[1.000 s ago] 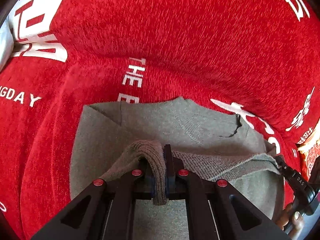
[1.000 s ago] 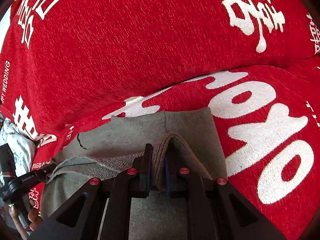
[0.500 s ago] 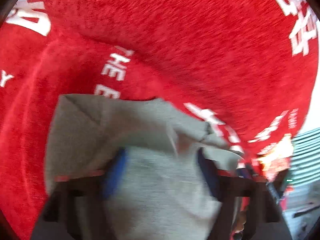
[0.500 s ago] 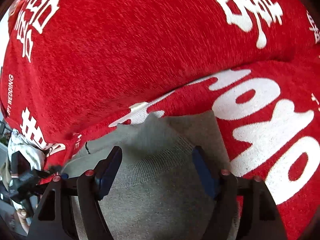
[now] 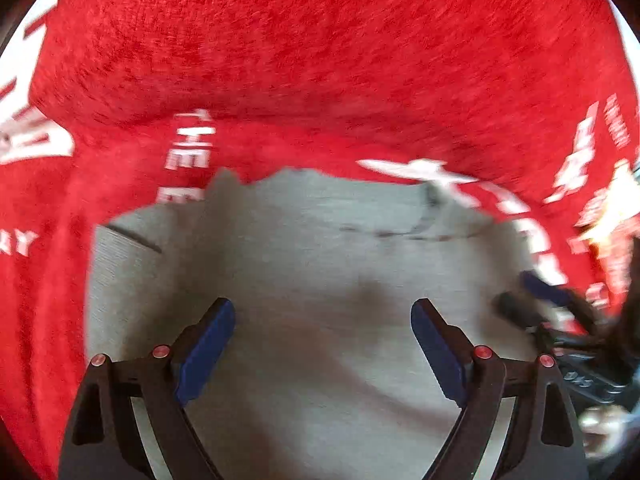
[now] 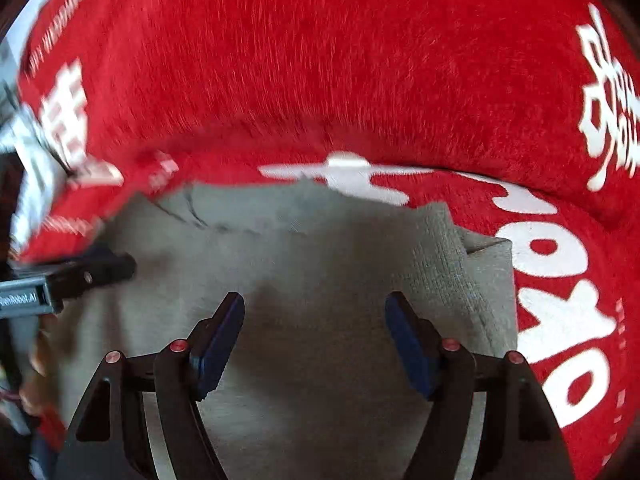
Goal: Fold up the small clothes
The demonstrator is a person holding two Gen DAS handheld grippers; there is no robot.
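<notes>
A grey knit garment (image 5: pixel 312 264) lies folded flat on a red cloth with white lettering (image 5: pixel 320 60). My left gripper (image 5: pixel 323 320) is open and empty just above the garment, blue pads spread wide. My right gripper (image 6: pixel 315 316) is also open and empty over the same garment (image 6: pixel 320 248), whose ribbed folded edge (image 6: pixel 444 256) lies to the right. The right gripper's tip (image 5: pixel 532 312) shows at the right of the left wrist view. The left gripper's tip (image 6: pixel 80 276) shows at the left of the right wrist view.
The red cloth (image 6: pixel 320 60) rises into a soft ridge behind the garment. A pale cloth bundle (image 6: pixel 28 168) lies at the far left of the right wrist view. An orange-yellow packet (image 5: pixel 612 216) sits at the far right of the left wrist view.
Both grippers were shut on the garment's raised edge one second ago. They have opened and let it go, and the fold now lies flat on the garment.
</notes>
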